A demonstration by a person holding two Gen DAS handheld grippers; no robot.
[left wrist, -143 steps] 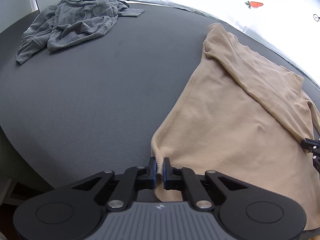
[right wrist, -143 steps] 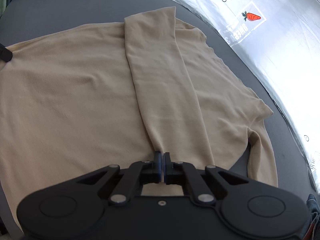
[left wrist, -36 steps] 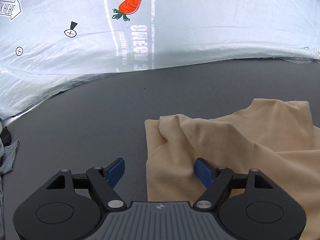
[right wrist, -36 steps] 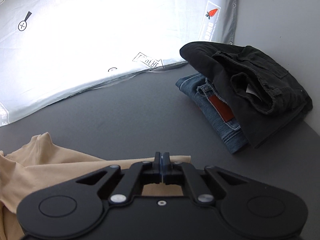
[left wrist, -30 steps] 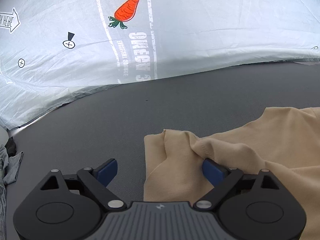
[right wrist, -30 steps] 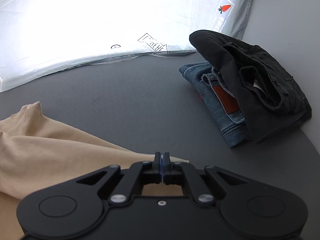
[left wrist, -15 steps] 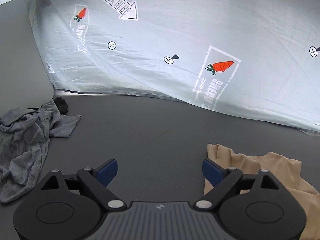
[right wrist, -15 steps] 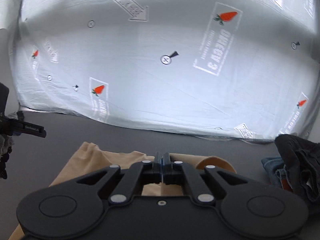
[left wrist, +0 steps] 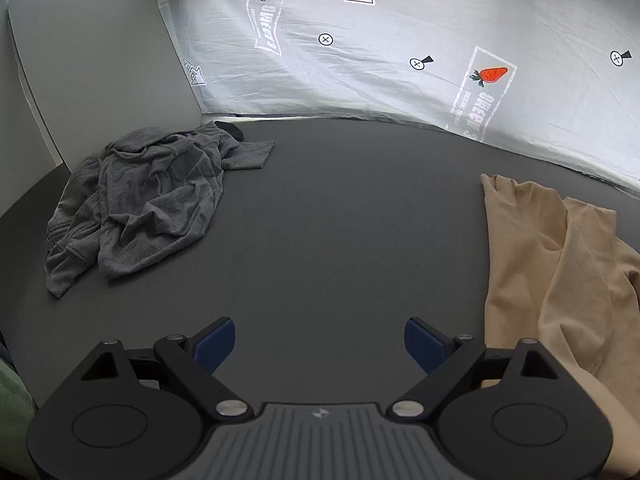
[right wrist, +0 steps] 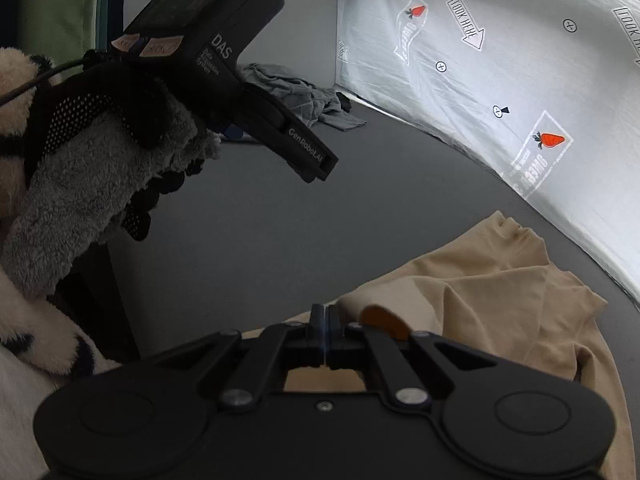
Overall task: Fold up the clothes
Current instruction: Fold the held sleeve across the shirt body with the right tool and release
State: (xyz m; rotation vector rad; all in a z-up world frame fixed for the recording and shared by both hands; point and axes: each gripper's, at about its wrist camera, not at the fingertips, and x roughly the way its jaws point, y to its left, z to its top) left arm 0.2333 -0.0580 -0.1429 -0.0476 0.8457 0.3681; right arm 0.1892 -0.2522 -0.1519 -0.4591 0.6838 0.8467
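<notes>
Left wrist view: I see my left gripper (left wrist: 319,342) with fingers spread wide over bare dark table (left wrist: 340,220), tan shirt (left wrist: 552,264) at 3 o'clock, grey garment (left wrist: 140,196) at 10; right wrist view: right gripper (right wrist: 325,330) pinched together on the tan shirt's edge, shirt bunched toward 3 o'clock.

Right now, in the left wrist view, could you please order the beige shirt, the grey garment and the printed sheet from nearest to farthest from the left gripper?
From the left gripper:
1. Beige shirt, right, beside the finger.
2. Grey garment, far left.
3. Printed sheet, hanging along the back.
</notes>
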